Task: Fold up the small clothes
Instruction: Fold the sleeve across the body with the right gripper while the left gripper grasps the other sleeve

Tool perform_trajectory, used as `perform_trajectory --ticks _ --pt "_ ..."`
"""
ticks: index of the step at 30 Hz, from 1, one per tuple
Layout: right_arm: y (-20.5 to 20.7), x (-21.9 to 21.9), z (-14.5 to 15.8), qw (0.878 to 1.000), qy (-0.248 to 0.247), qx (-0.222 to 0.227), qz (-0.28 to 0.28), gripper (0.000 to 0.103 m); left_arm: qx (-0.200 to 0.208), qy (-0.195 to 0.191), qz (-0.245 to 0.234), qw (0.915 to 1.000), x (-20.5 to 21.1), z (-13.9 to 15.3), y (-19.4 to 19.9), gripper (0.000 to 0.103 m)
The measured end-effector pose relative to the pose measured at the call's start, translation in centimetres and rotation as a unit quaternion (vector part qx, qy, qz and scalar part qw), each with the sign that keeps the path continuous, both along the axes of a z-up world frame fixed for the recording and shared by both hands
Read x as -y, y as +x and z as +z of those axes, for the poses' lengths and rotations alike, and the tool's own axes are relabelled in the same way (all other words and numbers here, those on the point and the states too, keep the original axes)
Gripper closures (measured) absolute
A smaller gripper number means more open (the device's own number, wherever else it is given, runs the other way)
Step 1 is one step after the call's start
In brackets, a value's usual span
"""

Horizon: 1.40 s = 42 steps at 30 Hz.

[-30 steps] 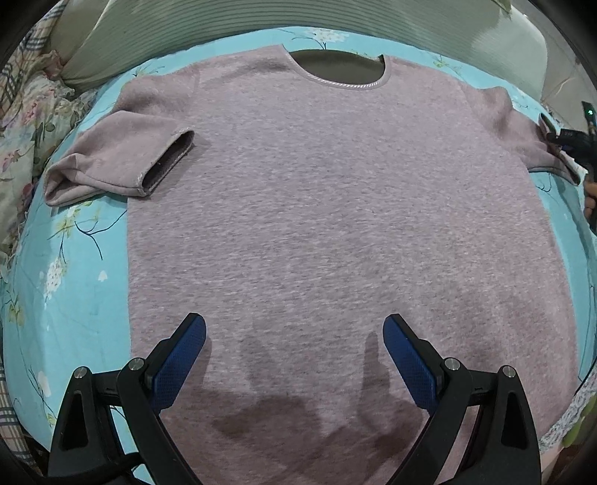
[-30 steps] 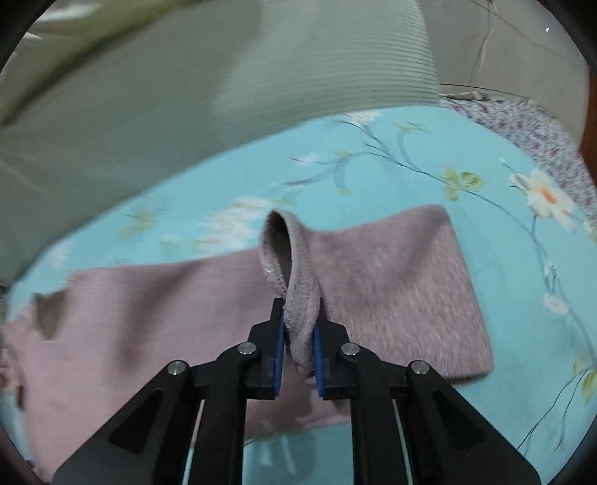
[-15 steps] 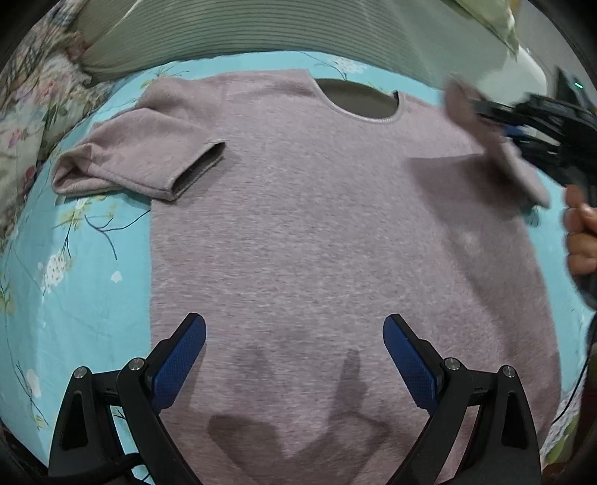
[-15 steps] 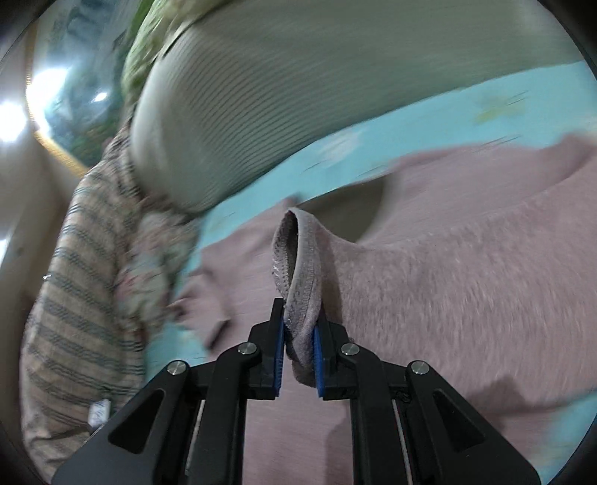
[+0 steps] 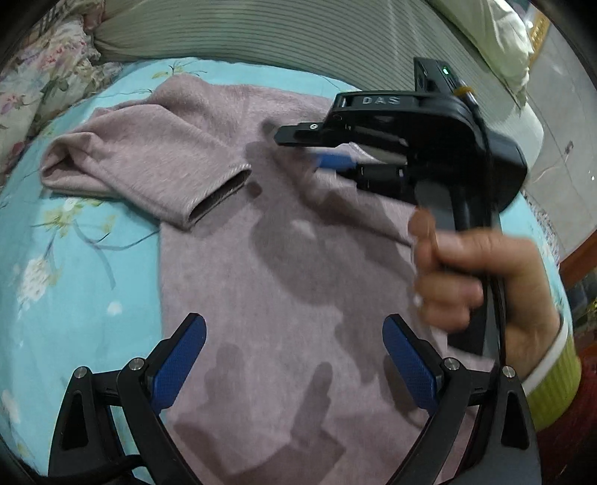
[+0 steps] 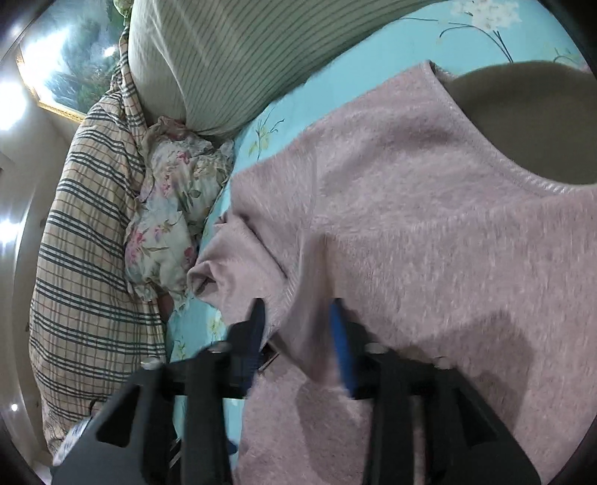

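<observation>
Lying flat on the turquoise floral bedsheet (image 5: 74, 261), the pink fuzzy top (image 5: 268, 283) spread its body toward the left-wrist camera, its neckline at the far end. One short sleeve (image 5: 149, 168) was folded inward, its open cuff lying just at the edge of the body. The other sleeve had been laid across the chest, where the right gripper (image 5: 298, 149) hovered just above the fabric; in the right-wrist view that gripper (image 6: 298, 317) showed its jaws parted, with a fold of pink cloth lying between them but pinched by neither finger. The person's right hand (image 5: 474, 283) was wrapped around the gripper's black handle, a yellow-green cuff at the wrist. The left gripper (image 5: 294, 362) hung over the lower part of the top, its blue-padded jaws spread wide and holding nothing, their shadows falling on the cloth below. Beyond the neckline a striped greenish pillow (image 5: 298, 33) lay along the head of the bed. Beside it sat a crumpled floral cloth (image 6: 171, 209) and a plaid blanket (image 6: 86, 261), both well clear of the top.
</observation>
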State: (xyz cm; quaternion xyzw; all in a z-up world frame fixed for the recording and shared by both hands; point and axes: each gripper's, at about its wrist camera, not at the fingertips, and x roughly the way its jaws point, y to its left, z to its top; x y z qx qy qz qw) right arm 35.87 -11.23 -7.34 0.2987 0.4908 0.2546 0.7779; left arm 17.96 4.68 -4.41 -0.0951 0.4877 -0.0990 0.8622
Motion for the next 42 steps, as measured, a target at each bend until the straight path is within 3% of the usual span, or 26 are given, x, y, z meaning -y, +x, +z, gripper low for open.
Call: perform_trajectory --ticks 4,10,13,14,15,16,17,19,22,26,29,31,36,38,42 --pt "-2.1 1.7 2.5 0.999 -0.009 0.040 -0.013 0.061 -0.009 -0.022 -0.008 0.9997 0.3 -1.2 3.4 0.008" --pt "-8.6 7.4 7.3 0.992 -0.039 0.094 -0.078 0.061 -0.028 -0.059 -0.002 0.9979 0.6 -3.5 10.0 0.016" --pt "-11.8 10.1 8.3 0.987 -0.044 0.102 -0.114 0.062 -0.017 -0.070 0.012 0.9974 0.2 -3.4 12.8 0.029" --pt "-12.7 11.1 8.4 0.986 -0.044 0.105 -0.124 0.062 -0.015 -0.070 0.014 0.9973 0.2 -3.3 13.5 0.043" --pt "-13.9 12.4 8.6 0.983 -0.050 0.109 -0.141 0.062 -0.011 -0.070 0.013 0.9974 0.2 -3.5 13.9 0.078" --pt "-14.7 13.3 8.7 0.980 -0.059 0.110 -0.155 0.062 -0.009 -0.070 0.008 0.9975 0.4 -3.4 14.6 0.093" --pt "-15.4 14.3 8.8 0.977 -0.070 0.111 -0.169 0.062 -0.009 -0.062 0.009 0.9980 0.4 -3.3 15.1 0.099" --pt "-16.8 16.7 9.2 0.968 -0.099 0.115 -0.201 0.062 0.019 -0.045 0.013 0.9987 0.3 -2.5 14.7 0.100" --pt "-18.2 20.7 9.7 0.948 -0.147 0.111 -0.259 0.062 0.094 -0.017 0.027 0.9951 -0.2 0.8 12.5 0.100" --pt "-17.2 25.2 8.7 0.933 -0.177 0.074 -0.303 0.062 0.094 0.012 0.044 0.9946 -1.6 0.3 12.3 0.100" --pt "-14.8 26.9 7.4 0.934 -0.189 0.045 -0.301 0.060 0.086 -0.002 0.048 0.9952 -2.4 -0.1 12.4 0.100" --pt "-13.2 27.7 6.1 0.940 -0.185 0.031 -0.286 0.054 0.087 -0.004 0.051 0.9949 -3.0 0.0 12.1 0.100" --pt "-9.8 27.6 3.5 0.949 -0.189 0.002 -0.253 0.053 0.086 0.002 0.055 0.9948 -2.9 -0.2 11.7 0.100" --pt "-8.9 27.2 2.3 0.950 -0.197 -0.014 -0.241 0.096 0.087 0.002 0.054 0.9947 -2.6 -0.3 11.6 0.100" --pt "-10.1 28.5 3.7 0.942 -0.202 0.008 -0.267 0.096 0.099 -0.006 0.038 0.9944 -2.1 0.6 10.9 0.100"
